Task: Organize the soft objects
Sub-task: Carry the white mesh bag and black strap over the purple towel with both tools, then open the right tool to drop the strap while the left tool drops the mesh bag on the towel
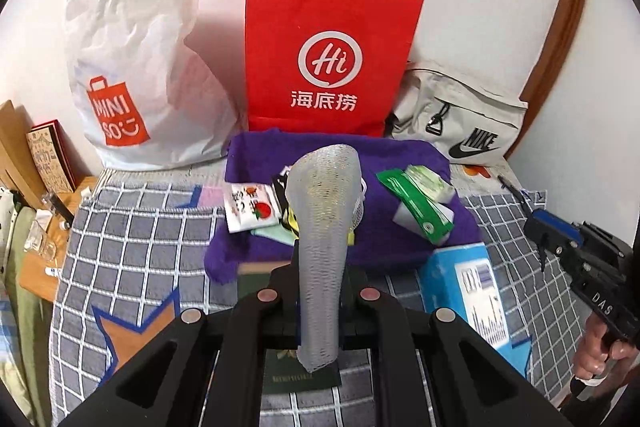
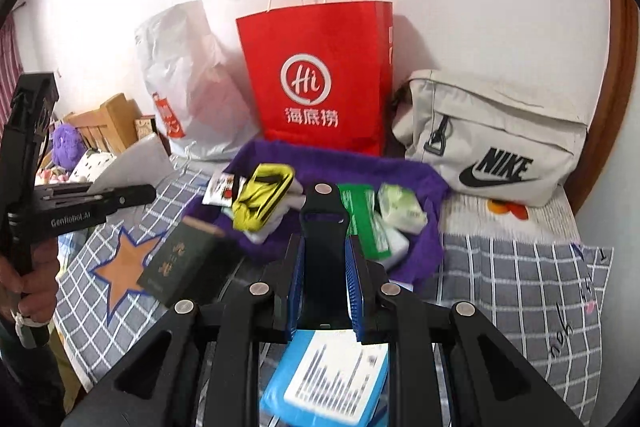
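Soft objects under sorting: a white foam mesh sleeve [image 1: 324,247] is pinched between the fingers of the left gripper [image 1: 320,291] and stands up out of them above the bed. Right gripper [image 2: 324,267] has its blue-padded fingers clamped on a black strap-like piece [image 2: 323,239], possibly a watch band; material cannot be confirmed.

Step in hand, as judged: both items lifted and carried, not yet placed. Likely destinations are the containers against the wall: red paper bag [image 1: 328,59], white Miniso plastic bag [image 1: 132,67], grey Nike pouch [image 1: 460,123]. Which one is meant cannot be told.

Next move calls for raising the sleeve above a bag rim before letting go; the red bag is tall and its mouth narrow.

Surroundings: purple cloth [image 1: 400,163] on the checked bedspread [image 1: 140,227] carries green packets [image 1: 420,203], a sachet [image 1: 250,207] and a yellow-black item [image 2: 260,199]. A dark green booklet [image 2: 180,263] and a blue box [image 1: 472,291] lie near the grippers, below the carry path.
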Demonstrator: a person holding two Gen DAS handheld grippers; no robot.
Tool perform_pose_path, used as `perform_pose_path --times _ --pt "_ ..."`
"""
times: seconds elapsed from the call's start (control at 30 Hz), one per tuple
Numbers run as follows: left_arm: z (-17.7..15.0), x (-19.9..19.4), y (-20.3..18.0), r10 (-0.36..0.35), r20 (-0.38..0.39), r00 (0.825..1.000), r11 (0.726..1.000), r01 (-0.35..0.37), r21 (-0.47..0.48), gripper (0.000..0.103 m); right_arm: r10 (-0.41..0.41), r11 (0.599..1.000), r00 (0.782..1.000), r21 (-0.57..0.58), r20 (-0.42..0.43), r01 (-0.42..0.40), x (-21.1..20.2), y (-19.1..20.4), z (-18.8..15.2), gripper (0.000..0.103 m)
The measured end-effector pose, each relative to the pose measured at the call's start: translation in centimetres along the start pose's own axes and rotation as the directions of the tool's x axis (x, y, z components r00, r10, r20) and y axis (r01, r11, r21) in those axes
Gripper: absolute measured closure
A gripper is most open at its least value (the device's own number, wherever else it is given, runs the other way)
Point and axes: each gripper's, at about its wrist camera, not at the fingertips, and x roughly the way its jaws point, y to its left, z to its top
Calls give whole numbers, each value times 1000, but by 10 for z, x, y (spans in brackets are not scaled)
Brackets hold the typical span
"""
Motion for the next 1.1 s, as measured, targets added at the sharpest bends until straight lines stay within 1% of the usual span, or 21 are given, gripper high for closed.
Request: perform_pose_path --times 0.1,0.23,0.47,0.57,0.67,0.77,0.83,0.97,1.1 --pt "11 11 0 9 -10 1000 1000 -9 2 93 5 1000 1000 6 12 -5 9 -6 13 83" --pt "28 26 -1 -11 -23 1000 1000 10 -13 93 17 1000 1000 18 16 -17 26 -14 31 83" --pt "55 56 -15 -28 -40 999 999 29 21 93 30 999 1000 10 6 -30 58 -17 53 83" --pt "61 69 -19 -38 -46 998 999 39 25 93 36 999 999 8 5 -36 72 -19 60 83" --pt "64 88 -21 -60 -68 996 998 61 16 93 38 999 999 19 -11 -38 88 -23 59 83" --pt "64 106 -23 -70 -91 993 997 72 20 93 36 999 998 29 -47 -35 104 -28 52 83" --pt "63 114 -22 -72 -96 993 997 74 18 93 24 999 996 28 -81 -22 116 -32 49 83" --pt "58 127 -20 -87 -108 990 996 89 15 93 40 998 992 49 -120 -35 132 -40 43 83" --pt "58 138 -17 -102 -126 987 995 103 8 93 33 998 987 56 -160 -25 148 -43 37 83"
